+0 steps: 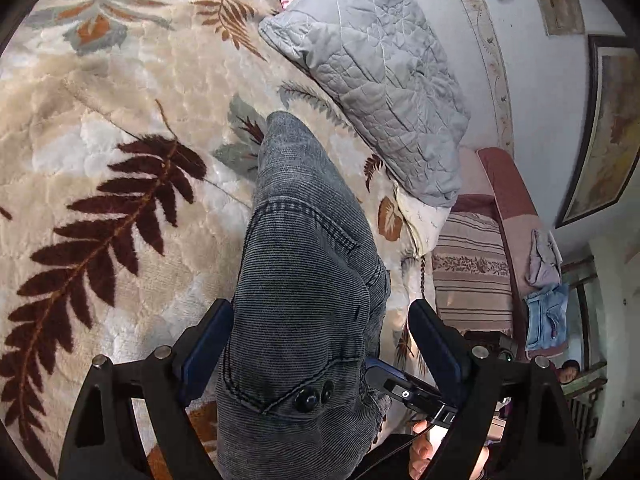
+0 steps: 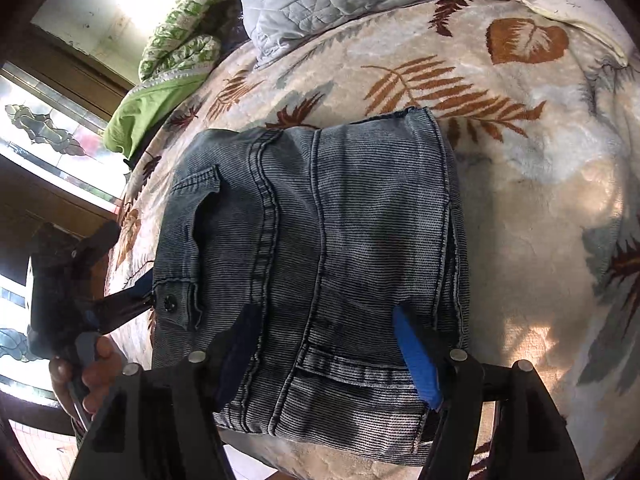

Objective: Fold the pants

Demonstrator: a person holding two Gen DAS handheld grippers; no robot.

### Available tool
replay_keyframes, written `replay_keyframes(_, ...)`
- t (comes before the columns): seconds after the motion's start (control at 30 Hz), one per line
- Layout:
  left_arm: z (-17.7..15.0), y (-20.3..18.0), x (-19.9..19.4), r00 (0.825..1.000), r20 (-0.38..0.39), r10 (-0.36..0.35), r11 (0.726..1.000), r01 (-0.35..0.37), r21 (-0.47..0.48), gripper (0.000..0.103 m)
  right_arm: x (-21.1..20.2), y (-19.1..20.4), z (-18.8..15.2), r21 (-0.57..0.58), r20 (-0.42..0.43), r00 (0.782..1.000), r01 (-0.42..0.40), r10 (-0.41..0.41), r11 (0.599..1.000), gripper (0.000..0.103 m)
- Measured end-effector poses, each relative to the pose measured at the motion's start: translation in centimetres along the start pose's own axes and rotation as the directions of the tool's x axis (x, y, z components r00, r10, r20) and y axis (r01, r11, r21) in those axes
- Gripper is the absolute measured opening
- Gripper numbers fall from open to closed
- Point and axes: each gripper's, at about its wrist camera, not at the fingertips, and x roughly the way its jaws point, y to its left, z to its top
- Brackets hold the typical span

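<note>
1. Your left tool [image 1: 320, 334] stood with its fingers spread wide, one on each side of the pants [image 1: 304, 280]; the denim bulged up between them, and neither pad clearly pressed into the cloth, so it held nothing that I could make out.
2. Your right tool [image 2: 322, 344] was likewise wide open, its dark pad and its blue pad [image 2: 416, 360] poised over the near edge of the pants [image 2: 320, 248], with no cloth pinched between them.
3. The pants lay folded into a compact grey denim stack on the bed, resting on the leaf-patterned blanket [image 2: 540, 200], with a black button showing at the stack's left edge in the right wrist view.
4. Beyond the pants, a grey quilted pillow [image 1: 372, 76] rested on the blanket near the wall.
5. Farther off, in the right wrist view, a green patterned quilt [image 2: 172, 60] was bunched beside the window.
</note>
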Motion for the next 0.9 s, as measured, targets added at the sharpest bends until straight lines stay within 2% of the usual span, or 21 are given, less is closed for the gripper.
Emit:
replay_keyframes(0.03,0.0,-0.1,0.8,1.0,-0.013,0.024,1.0,-0.024,0.001,0.088,-0.1,-0.2,0.0,0.001,0.003,1.0,-0.015,0.015,1.0,0.072)
replay_keyframes(0.1,-0.1,-0.2,2.0,0.999,-0.038,0.037,0.999,-0.036,0.025,0.071,-0.4,-1.0,-0.3,0.01,0.014,0.999,-0.051,0.051,0.999,0.072)
replay_keyframes(0.13,-0.2,-0.2,2.2,0.997,-0.037,0.07,0.997,-0.069,0.026,0.048,-0.5,-1.3,-0.4,0.013,0.02,0.998,-0.065,0.065,0.998,0.072)
replay_keyframes(0.17,-0.3,-0.2,2.3,0.994,-0.035,0.103,0.994,-0.101,0.037,0.031,-0.7,-1.5,-0.6,0.013,0.027,0.997,-0.075,0.075,0.997,0.072)
replay_keyframes(0.2,-0.3,-0.4,2.3,0.992,-0.031,0.126,0.991,-0.124,0.056,0.028,-0.4,-1.2,-0.6,0.01,0.033,0.996,-0.081,0.081,0.997,0.072)
replay_keyframes(0.23,-0.5,-1.1,2.4,0.984,-0.019,0.179,0.978,-0.176,0.114,0.023,-0.5,-1.3,-0.6,0.006,0.039,0.995,-0.089,0.088,0.996,0.072)
replay_keyframes(0.27,-0.9,-2.4,2.5,0.967,0.008,0.256,0.945,-0.252,0.21,0.022,-0.5,-1.3,-0.7,0.0,0.042,0.995,-0.094,0.094,0.996,0.072)
replay_keyframes(0.33,-2.1,-5.2,3.4,0.915,0.076,0.397,0.826,-0.392,0.405,0.022,-0.6,-1.5,-0.8,-0.01,0.048,0.994,-0.101,0.101,0.995,0.072)
replay_keyframes(0.37,-2.3,-6.0,3.9,0.898,0.081,0.433,0.79,-0.421,0.446,0.023,-0.6,-1.5,-0.9,-0.012,0.05,0.993,-0.102,0.103,0.995,0.072)
replay_keyframes(0.4,-2.1,-6.2,3.9,0.898,0.07,0.434,0.788,-0.416,0.455,0.024,-0.7,-1.5,-1.0,-0.013,0.052,0.993,-0.105,0.105,0.994,0.072)
replay_keyframes(0.43,-1.6,-6.0,3.6,0.911,0.048,0.411,0.811,-0.389,0.436,0.032,-0.6,-1.4,-0.9,-0.014,0.054,0.993,-0.108,0.109,0.994,0.072)
replay_keyframes(0.47,-0.9,-5.5,3.2,0.929,0.017,0.371,0.85,-0.346,0.398,0.038,-0.6,-1.4,-0.9,-0.013,0.056,0.992,-0.113,0.114,0.993,0.072)
replay_keyframes(0.53,0.6,-4.3,1.8,0.966,0.006,0.257,0.928,-0.249,0.278,0.064,-0.6,-1.5,-1.0,-0.014,0.063,0.99,-0.123,0.123,0.992,0.072)
replay_keyframes(0.57,1.4,-3.8,1.2,0.98,0.018,0.197,0.956,-0.196,0.219,0.077,-0.6,-1.5,-1.0,-0.016,0.067,0.99,-0.126,0.127,0.992,0.072)
replay_keyframes(0.63,3.4,-2.7,0.6,0.993,0.042,0.106,0.986,-0.111,0.125,0.082,-0.7,-1.7,-1.2,-0.023,0.075,0.988,-0.132,0.134,0.991,0.072)
replay_keyframes(0.73,5.5,-1.9,2.4,0.998,-0.013,0.057,0.996,-0.056,0.067,0.081,-0.7,-1.7,-1.3,-0.024,0.078,0.987,-0.14,0.141,0.99,0.072)
replay_keyframes(0.77,5.9,-1.8,3.5,0.997,-0.041,0.058,0.996,-0.056,0.062,0.076,-0.7,-1.7,-1.2,-0.024,0.077,0.987,-0.143,0.144,0.989,0.073)
replay_keyframes(0.8,6.1,-1.8,4.3,0.996,-0.048,0.076,0.995,-0.073,0.075,0.063,-0.7,-1.7,-1.2,-0.025,0.077,0.986,-0.147,0.148,0.989,0.073)
replay_keyframes(0.83,6.1,-1.9,5.2,0.989,-0.055,0.139,0.985,-0.132,0.113,0.034,-0.7,-1.8,-1.2,-0.026,0.077,0.985,-0.15,0.152,0.988,0.073)
replay_keyframes(0.87,5.9,-2.0,5.7,0.979,-0.048,0.197,0.971,-0.188,0.145,0.03,-0.8,-1.9,-1.3,-0.025,0.077,0.985,-0.153,0.155,0.988,0.073)
replay_keyframes(0.9,5.7,-2.0,5.8,0.978,-0.037,0.207,0.966,-0.199,0.163,0.029,-0.8,-1.9,-1.3,-0.024,0.077,0.985,-0.156,0.157,0.987,0.073)
